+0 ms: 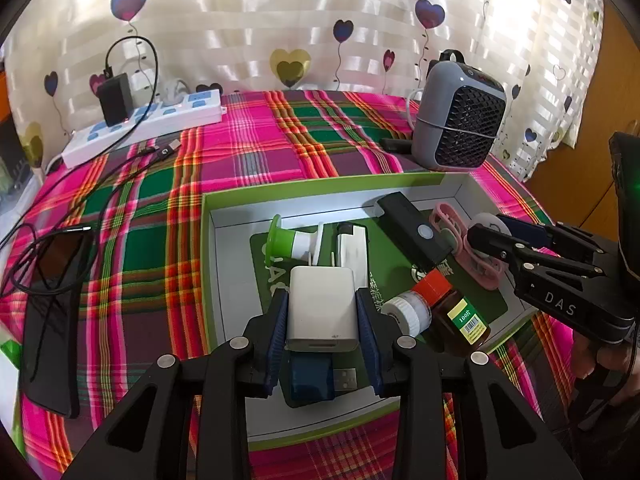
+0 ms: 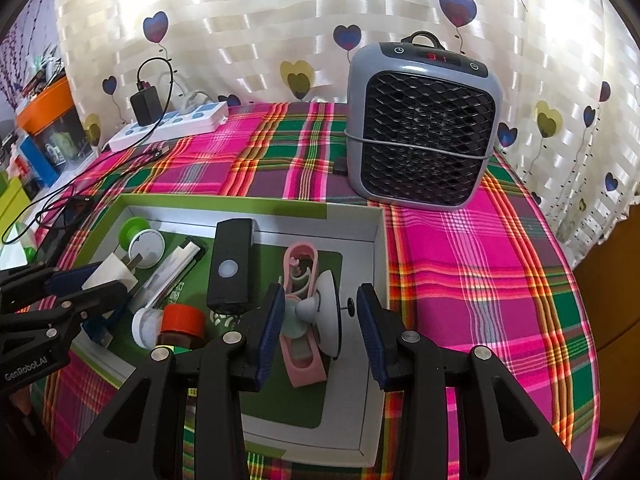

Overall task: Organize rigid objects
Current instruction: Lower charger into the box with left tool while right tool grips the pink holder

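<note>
My left gripper [image 1: 322, 316] is shut on a white USB charger [image 1: 322, 308] and holds it just above the green-rimmed box [image 1: 280, 188]. My right gripper [image 2: 320, 320] is open, its fingers either side of a white suction-cup piece [image 2: 328, 312] that rests on a pink case [image 2: 304, 364] in the box [image 2: 352, 216]. Also in the box: a black lamp [image 2: 230, 268], a red-capped amber bottle [image 1: 456, 308], a white vial [image 1: 408, 314], a green-and-white suction cup [image 1: 286, 240], a silver bar [image 1: 352, 252] and a blue USB stick [image 1: 316, 380].
A grey heater [image 2: 420, 128] stands behind the box at the right. A white power strip [image 1: 144, 124] with a black adapter lies at the back left. A black phone [image 1: 52, 312] and cables lie at the left on the plaid cloth [image 1: 248, 144].
</note>
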